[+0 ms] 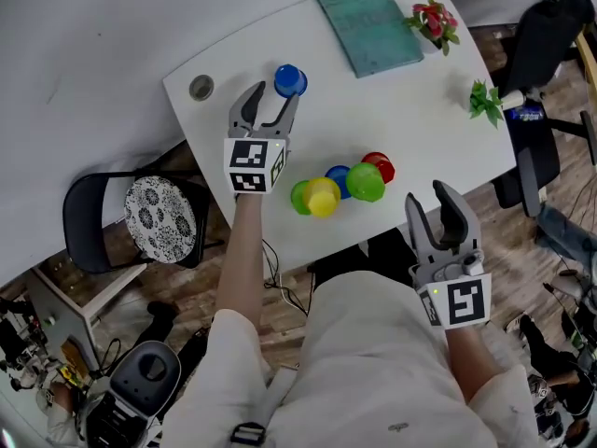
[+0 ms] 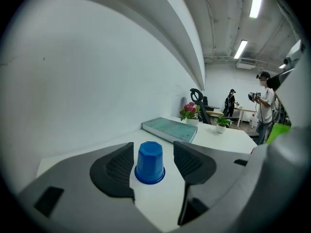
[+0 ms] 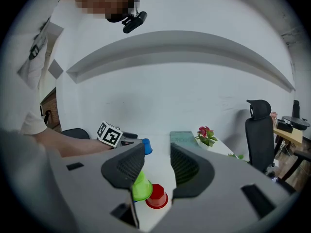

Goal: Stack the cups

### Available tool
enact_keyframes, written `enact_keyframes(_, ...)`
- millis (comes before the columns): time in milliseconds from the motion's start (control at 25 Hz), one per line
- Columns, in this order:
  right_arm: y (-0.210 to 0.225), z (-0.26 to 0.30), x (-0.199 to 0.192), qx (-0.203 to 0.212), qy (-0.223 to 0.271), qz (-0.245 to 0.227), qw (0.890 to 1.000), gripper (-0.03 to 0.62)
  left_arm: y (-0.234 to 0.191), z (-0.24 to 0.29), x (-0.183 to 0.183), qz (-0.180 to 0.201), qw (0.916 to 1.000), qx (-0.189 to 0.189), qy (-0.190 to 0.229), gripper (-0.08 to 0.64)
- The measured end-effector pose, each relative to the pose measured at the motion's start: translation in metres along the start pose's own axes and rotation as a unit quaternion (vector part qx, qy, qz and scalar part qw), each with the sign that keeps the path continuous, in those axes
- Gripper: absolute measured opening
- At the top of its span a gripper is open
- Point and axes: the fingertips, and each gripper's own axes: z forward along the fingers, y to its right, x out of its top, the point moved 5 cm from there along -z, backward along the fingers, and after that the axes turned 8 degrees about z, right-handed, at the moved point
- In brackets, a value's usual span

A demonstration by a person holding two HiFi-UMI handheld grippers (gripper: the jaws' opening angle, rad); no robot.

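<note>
A blue cup (image 1: pixel 290 80) stands upside down at the far left of the white table (image 1: pixel 429 119). My left gripper (image 1: pixel 273 101) reaches it, open, and the blue cup (image 2: pixel 149 163) sits between the jaws with a gap on each side. Several cups lie in a cluster near the front edge: a yellow cup (image 1: pixel 324 196), a green cup (image 1: pixel 365 182), a red cup (image 1: pixel 380 165) and another blue cup (image 1: pixel 338 180). My right gripper (image 1: pixel 427 194) hangs open and empty just off the front edge. It looks over a green cup (image 3: pixel 141 188) and the red cup (image 3: pixel 157 196).
A teal board (image 1: pixel 368 23), a pot of red flowers (image 1: pixel 432 19) and a small green plant (image 1: pixel 485 101) stand at the table's far side. A tape roll (image 1: pixel 201 87) lies at the left corner. A chair with a patterned cushion (image 1: pixel 157 217) stands left of the table.
</note>
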Motion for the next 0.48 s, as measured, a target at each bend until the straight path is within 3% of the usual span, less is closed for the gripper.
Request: enact_keyframes(480,0.023,-0.002,-0.009,-0.014,-0.020,0.001,1.000,0.166,-0.003,0.039,-0.023,-0.005,0.9992,-0.014,-0.038,0.250)
